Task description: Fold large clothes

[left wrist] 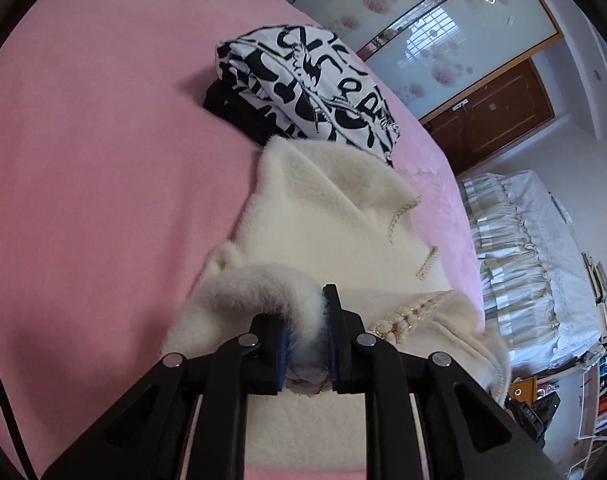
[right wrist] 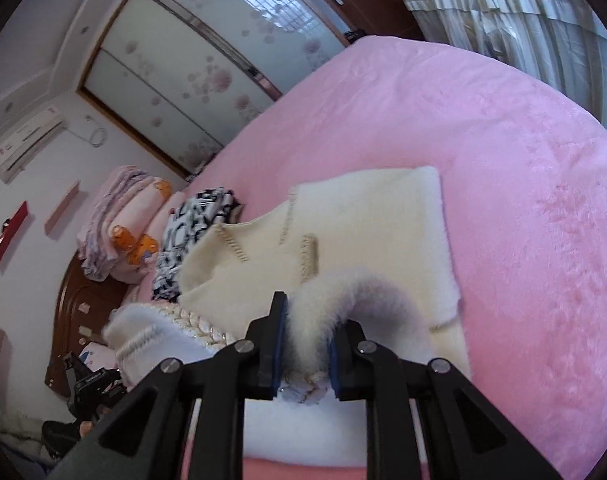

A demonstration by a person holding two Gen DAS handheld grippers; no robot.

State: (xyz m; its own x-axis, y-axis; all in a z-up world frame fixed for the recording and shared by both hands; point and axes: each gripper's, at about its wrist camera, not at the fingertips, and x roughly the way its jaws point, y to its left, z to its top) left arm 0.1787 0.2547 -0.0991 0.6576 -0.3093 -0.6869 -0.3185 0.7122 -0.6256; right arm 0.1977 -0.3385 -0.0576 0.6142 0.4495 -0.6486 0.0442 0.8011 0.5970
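Observation:
A cream fluffy sweater (left wrist: 323, 216) with beaded trim lies on the pink bed (left wrist: 103, 160). My left gripper (left wrist: 305, 332) is shut on a fuzzy fold of the cream sweater and holds it just above the rest of the garment. In the right wrist view the same sweater (right wrist: 363, 216) lies partly folded on the bed (right wrist: 523, 200). My right gripper (right wrist: 305, 340) is shut on another fuzzy fold of it. The left gripper shows dimly at the lower left of the right wrist view (right wrist: 91, 392).
A folded black-and-white patterned garment (left wrist: 311, 88) lies on the bed just beyond the sweater, also in the right wrist view (right wrist: 191, 232). Pink bedding with bear prints (right wrist: 123, 232) is stacked by the wooden headboard (right wrist: 79, 312). Wardrobe doors (right wrist: 207, 76) and curtains (right wrist: 503, 8) stand beyond the bed.

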